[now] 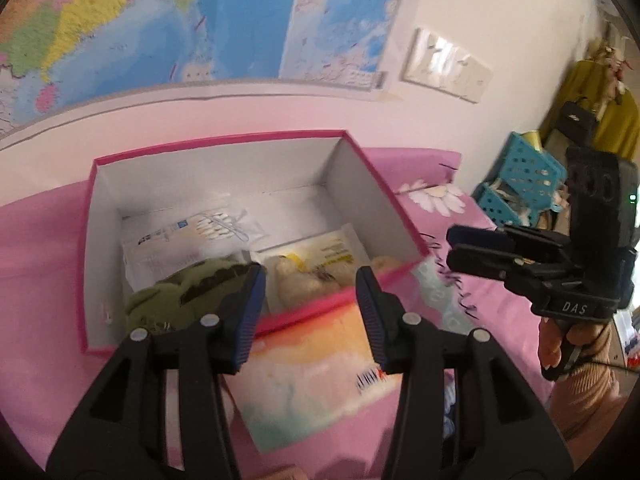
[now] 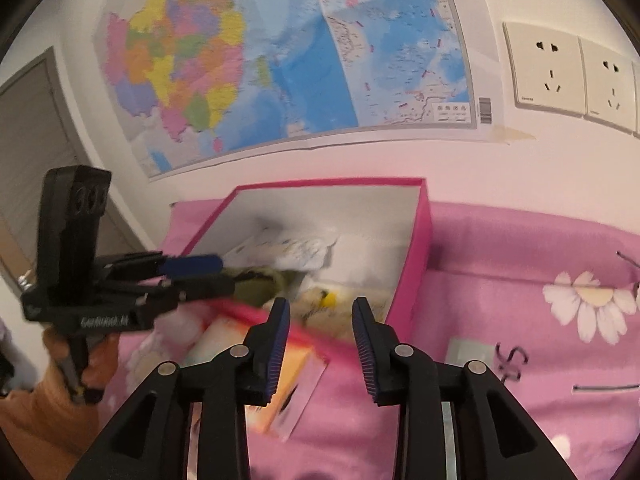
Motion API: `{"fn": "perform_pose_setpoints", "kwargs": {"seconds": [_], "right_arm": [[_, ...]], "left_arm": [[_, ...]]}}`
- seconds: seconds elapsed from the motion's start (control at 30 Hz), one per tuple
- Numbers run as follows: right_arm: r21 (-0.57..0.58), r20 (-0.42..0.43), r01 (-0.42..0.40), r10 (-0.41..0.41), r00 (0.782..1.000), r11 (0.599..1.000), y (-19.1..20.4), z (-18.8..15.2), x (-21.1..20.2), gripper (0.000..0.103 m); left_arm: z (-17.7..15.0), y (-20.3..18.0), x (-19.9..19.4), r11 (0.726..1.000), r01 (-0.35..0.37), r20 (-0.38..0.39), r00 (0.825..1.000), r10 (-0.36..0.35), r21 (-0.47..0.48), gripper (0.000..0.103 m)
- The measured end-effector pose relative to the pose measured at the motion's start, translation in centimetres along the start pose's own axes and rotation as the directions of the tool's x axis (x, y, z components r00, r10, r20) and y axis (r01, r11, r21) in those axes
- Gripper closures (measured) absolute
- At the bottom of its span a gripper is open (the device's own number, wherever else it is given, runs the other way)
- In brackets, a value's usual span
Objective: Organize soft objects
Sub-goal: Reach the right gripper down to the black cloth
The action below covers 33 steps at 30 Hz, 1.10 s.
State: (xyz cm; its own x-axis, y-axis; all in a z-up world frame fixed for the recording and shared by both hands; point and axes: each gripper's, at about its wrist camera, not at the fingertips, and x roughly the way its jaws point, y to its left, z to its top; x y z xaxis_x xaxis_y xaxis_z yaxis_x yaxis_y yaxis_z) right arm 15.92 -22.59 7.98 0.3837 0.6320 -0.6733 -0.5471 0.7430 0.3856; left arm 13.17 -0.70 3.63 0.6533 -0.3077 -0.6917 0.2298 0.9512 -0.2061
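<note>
the pink box (image 1: 400, 216) sat open on the pink bedsheet (image 1: 500, 312) — handy for dropping soft stuff straight in. inside were two plush toys, a green one (image 1: 172, 292) and a cream one (image 1: 296, 280), lying on two flat packets (image 1: 192, 232), maybe three. a pastel card (image 1: 312, 372) leaned at the near wall. both claws hovered at the near rim: the left gripper (image 1: 310, 308) was parted, holding nothing, and the right gripper (image 2: 320, 336) was parted too — empty.

Left tool (image 1: 310, 312) and right tool (image 2: 320, 344): black plastic frames, blue ribbed pads (image 1: 250, 316), silver pivot screws. White lettering on handle. Orange-tan knitted sleeve (image 1: 588, 392) below right handle.
</note>
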Motion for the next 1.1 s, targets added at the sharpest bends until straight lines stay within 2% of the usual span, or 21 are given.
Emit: {"fn": "perform_pose_setpoints", "kwargs": {"seconds": [0.23, 0.37, 0.53, 0.6, 0.63, 0.67, 0.8, 0.87, 1.03, 1.1], "right_arm": [[-0.016, -0.027, -0.074, 0.074, 0.997, 0.997, 1.5, -4.4, -3.7, 0.058], [0.008, -0.079, -0.099, 0.100, 0.992, 0.995, 2.0, -7.5, -4.5, 0.056], [0.077, -0.164, -0.118, 0.129, 0.978, 0.990, 1.6, -11.5, -4.1, 0.055], [0.103, -0.184, -0.122, 0.139, 0.973, 0.987, 1.4, -12.7, -4.1, 0.052], [0.118, -0.189, -0.128, 0.148, 0.971, 0.985, 1.3, -13.2, -4.2, 0.045], [0.127, -0.195, -0.126, 0.149, 0.969, 0.984, 1.3, -13.6, -4.2, 0.040], [0.149, -0.203, -0.153, 0.181, 0.962, 0.977, 1.5, -14.8, -4.1, 0.036], [0.161, -0.197, -0.172, 0.202, 0.959, 0.972, 1.6, -15.1, -3.9, 0.028], [0.164, -0.207, -0.178, 0.210, 0.955, 0.970, 1.8, -15.6, -3.4, 0.028], [0.159, -0.221, -0.155, 0.188, 0.957, 0.975, 1.7, -15.9, -3.1, 0.032]], "left_arm": [[-3.7, -2.3, -3.3, 0.995, 0.066, 0.014, 0.998, -0.067, 0.073, 0.054], [-6.2, -4.0, -3.6, 0.987, 0.116, -0.024, 0.993, -0.114, 0.112, 0.053], [-9.3, -5.8, -3.0, 0.971, 0.193, -0.110, 0.978, -0.178, 0.142, 0.053], [-10.4, -6.2, -2.8, 0.967, 0.214, -0.136, 0.971, -0.196, 0.141, 0.053], [-10.8, -6.3, -2.6, 0.965, 0.229, -0.150, 0.966, -0.209, 0.130, 0.053], [-11.0, -6.3, -2.5, 0.963, 0.238, -0.158, 0.963, -0.218, 0.123, 0.053], [-12.3, -6.6, -2.5, 0.951, 0.292, -0.187, 0.945, -0.270, 0.103, 0.053], [-12.9, -6.9, -2.7, 0.946, 0.307, -0.192, 0.940, -0.284, 0.105, 0.053], [-14.0, -8.2, -2.4, 0.934, 0.335, -0.236, 0.924, -0.301, 0.122, 0.053], [-14.3, -8.5, -2.2, 0.930, 0.345, -0.251, 0.918, -0.306, 0.129, 0.053]]}}
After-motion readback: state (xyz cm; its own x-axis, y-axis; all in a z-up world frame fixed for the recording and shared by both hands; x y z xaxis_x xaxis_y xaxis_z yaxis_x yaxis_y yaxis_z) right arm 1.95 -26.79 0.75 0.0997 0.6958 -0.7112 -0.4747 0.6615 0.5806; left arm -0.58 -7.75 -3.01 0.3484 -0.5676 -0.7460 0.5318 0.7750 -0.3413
